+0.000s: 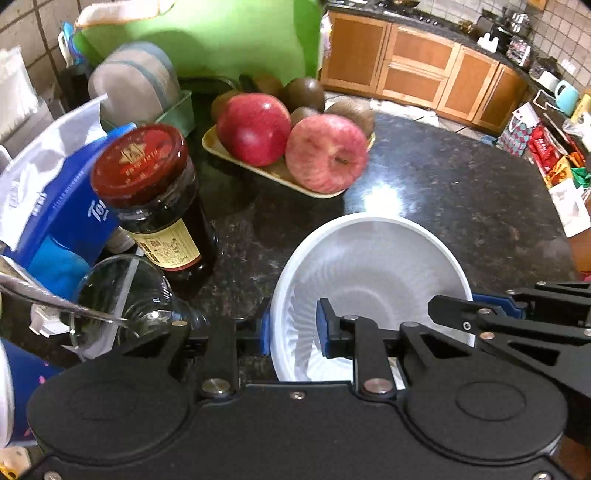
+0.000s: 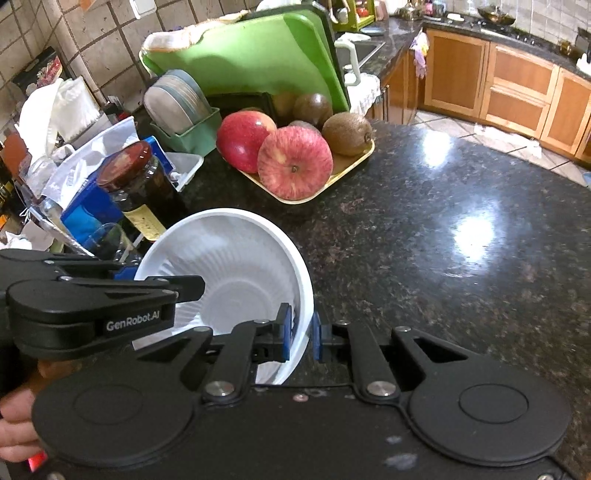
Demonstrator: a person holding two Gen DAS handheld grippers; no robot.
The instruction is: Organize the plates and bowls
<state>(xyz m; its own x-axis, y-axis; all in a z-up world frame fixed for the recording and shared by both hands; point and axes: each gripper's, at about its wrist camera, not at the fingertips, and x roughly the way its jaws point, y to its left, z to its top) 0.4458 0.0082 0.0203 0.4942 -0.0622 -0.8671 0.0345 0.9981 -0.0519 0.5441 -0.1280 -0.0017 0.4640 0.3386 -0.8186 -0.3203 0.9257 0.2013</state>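
Above the speckled dark granite bench (image 2: 443, 221), a ribbed white bowl (image 2: 236, 258) is clamped at opposite rims by the left gripper (image 1: 293, 325) and right gripper (image 2: 300, 330).

The white bowl's (image 1: 373, 273) near rim disappears behind the left gripper's (image 1: 295, 328) black body, and in the right wrist view the right gripper (image 2: 301, 332) covers the bowl's lower edge. The jar's (image 1: 155, 199) label print is too small to read, and its base hides behind the glass (image 1: 122, 295). The green cutting board (image 1: 221, 33) is cut off by the top edge, and the far counter items are blurred.
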